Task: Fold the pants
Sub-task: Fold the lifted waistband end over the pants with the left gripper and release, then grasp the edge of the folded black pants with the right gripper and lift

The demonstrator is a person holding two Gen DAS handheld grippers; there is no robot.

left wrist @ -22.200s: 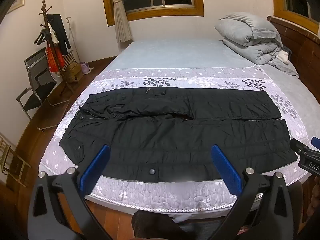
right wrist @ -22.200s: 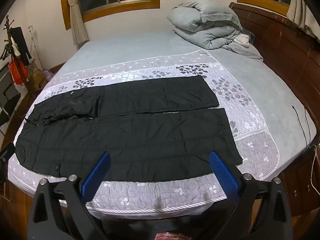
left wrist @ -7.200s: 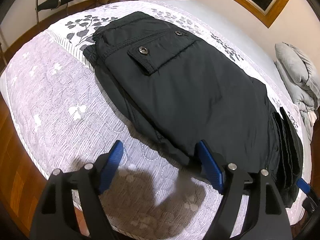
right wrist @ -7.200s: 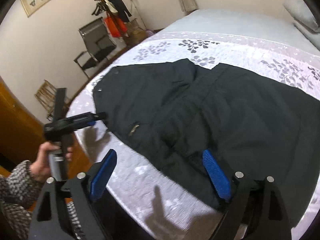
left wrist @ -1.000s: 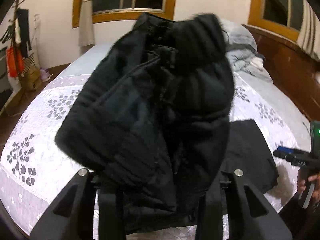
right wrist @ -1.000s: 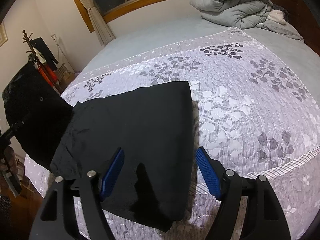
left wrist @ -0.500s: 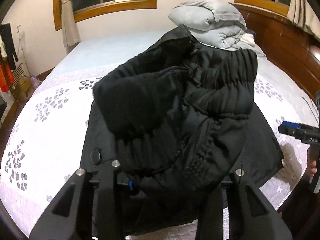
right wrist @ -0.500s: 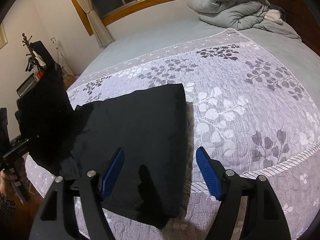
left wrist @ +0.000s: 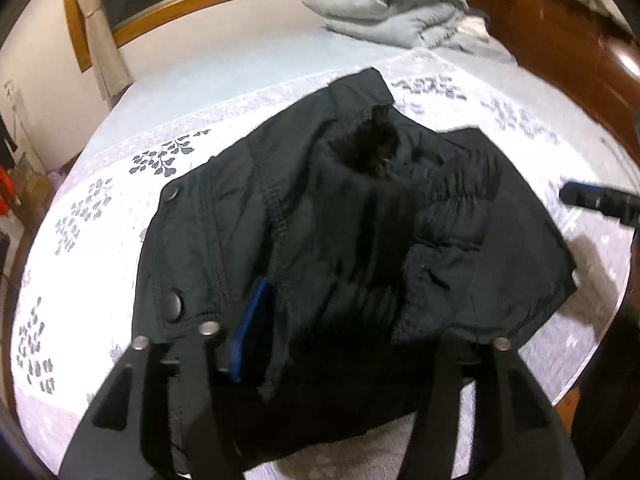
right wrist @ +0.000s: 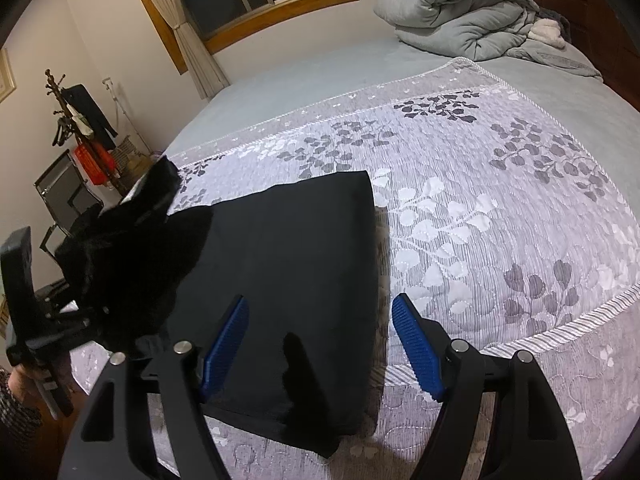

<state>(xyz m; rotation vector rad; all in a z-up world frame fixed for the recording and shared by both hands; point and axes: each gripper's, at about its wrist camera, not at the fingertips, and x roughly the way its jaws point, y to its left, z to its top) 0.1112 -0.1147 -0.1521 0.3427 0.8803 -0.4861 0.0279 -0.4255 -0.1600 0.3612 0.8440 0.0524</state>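
From the left wrist view, the left gripper [left wrist: 340, 344] has its jaws pinching a bunched waist end of the black pants [left wrist: 328, 216], the fabric draping over them onto the quilted bedspread [left wrist: 100, 208] near its front edge. From the right wrist view, the right gripper [right wrist: 320, 344] hangs with jaws spread, holding nothing, above the folded legs lying flat by the bedspread's front edge; a grey duvet [right wrist: 460, 20] sits at the far corner.

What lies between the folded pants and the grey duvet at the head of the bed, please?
In the right wrist view, only bedding: the floral quilted coverlet, then plain grey-blue sheet, separates pants from duvet.
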